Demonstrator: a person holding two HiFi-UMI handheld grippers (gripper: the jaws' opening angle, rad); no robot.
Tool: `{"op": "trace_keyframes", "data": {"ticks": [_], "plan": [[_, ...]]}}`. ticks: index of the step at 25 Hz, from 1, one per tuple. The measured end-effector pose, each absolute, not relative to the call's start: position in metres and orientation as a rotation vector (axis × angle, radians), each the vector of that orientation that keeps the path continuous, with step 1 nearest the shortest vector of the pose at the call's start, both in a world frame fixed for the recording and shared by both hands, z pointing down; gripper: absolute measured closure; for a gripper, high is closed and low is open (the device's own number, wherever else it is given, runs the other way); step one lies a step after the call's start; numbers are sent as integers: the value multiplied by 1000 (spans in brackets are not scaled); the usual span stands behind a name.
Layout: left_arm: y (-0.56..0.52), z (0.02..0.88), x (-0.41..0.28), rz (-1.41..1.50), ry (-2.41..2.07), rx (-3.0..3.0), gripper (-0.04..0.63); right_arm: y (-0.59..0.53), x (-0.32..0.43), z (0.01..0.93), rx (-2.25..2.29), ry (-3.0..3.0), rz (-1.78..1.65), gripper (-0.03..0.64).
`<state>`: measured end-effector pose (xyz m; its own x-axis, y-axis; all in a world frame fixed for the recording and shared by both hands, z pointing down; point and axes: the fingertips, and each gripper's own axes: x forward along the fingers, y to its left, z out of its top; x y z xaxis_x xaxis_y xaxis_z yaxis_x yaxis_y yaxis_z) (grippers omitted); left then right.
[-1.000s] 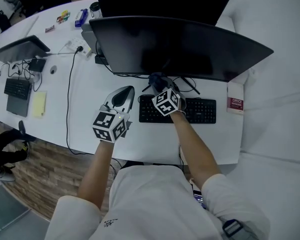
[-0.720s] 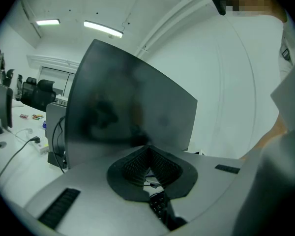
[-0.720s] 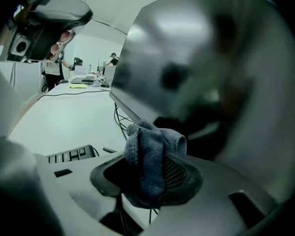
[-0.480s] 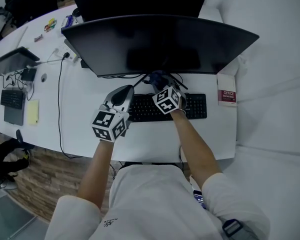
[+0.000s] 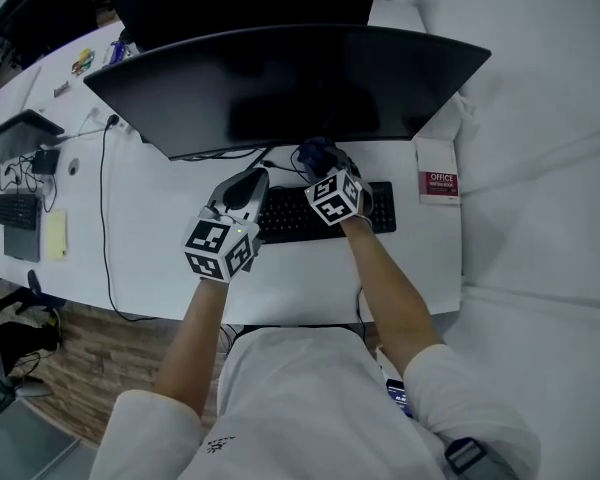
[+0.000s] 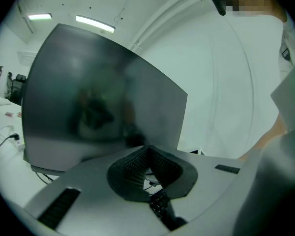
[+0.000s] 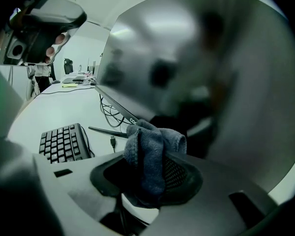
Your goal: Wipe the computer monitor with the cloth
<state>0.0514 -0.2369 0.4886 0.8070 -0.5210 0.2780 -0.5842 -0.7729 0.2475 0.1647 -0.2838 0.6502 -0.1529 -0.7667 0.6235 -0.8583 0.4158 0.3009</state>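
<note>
Two jaws of my right hand-held gripper (image 5: 318, 160) pinch the grey cloth (image 7: 155, 154) close to the monitor (image 5: 290, 88) lower edge, above the keyboard (image 5: 288, 218). Left hand-held gripper (image 6: 147, 154): jaws pressed together, empty. Red booklet (image 5: 437, 183) on counter (image 5: 170, 223) reads "OFFICE".

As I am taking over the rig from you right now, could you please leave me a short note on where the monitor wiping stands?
Left gripper: jaws together, nothing in them, held above the left end of the keyboard, pointing at the monitor.
Right gripper: shut on the bunched cloth, raised near the middle of the monitor's lower edge. I cannot tell whether the cloth touches the screen.
Done: the cloth is gripped and brought up to the monitor.
Left: wipe across the screen. No wiped patch can be made out.
</note>
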Motion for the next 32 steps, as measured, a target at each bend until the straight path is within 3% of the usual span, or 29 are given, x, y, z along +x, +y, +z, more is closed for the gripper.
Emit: {"op": "trace_keyframes", "data": {"ticks": [24, 32], "plan": [[-215, 493, 167, 331, -728, 2716, 589, -250, 323, 656, 1515, -1819, 223, 462], [-204, 500, 175, 364, -732, 2707, 589, -236, 379, 656, 1575, -1749, 247, 462]]}}
